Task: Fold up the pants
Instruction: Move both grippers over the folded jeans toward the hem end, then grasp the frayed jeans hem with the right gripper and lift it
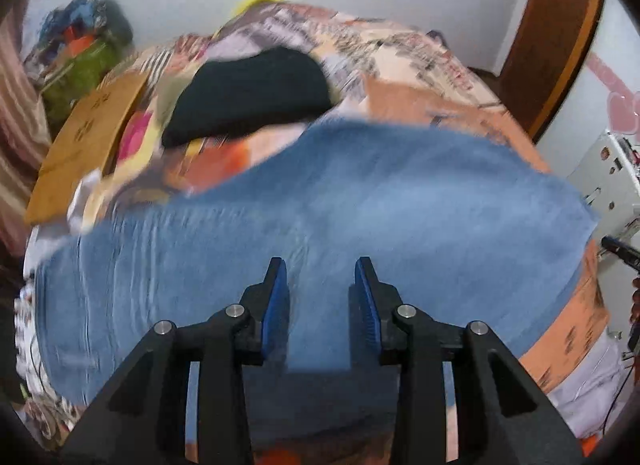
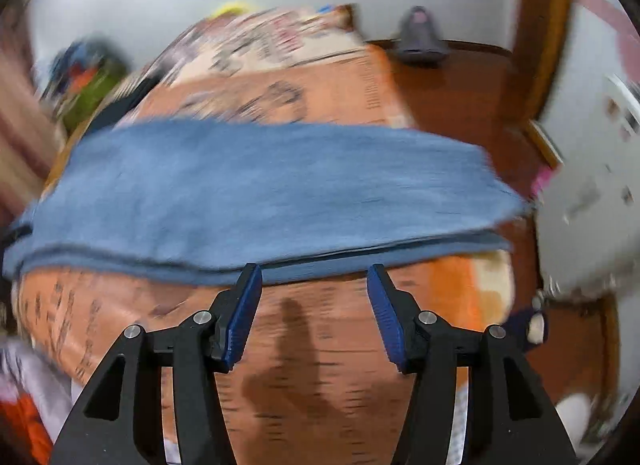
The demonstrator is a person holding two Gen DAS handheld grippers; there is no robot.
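Currently between folds: both grippers empty over the pants

Blue pants lie flat across the bed, already doubled lengthwise, I judge, from the stacked edges nearest my right side. Left hand-held gripper hovers above the pants, jaws apart, nothing between. Right hand-held gripper sits just short of the pants' near edge, jaws apart. Next move calls for gripping that edge.

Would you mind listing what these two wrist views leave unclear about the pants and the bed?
- Left wrist view: the near edge of the blue pants is hidden behind the left gripper.
- Right wrist view: motion blur smears the pants' stacked layers; their number is unreadable. Right gripper is empty.
- Both views: the bedspread print is too blurred to read.
- Left wrist view: the black garment is too blurred to identify.
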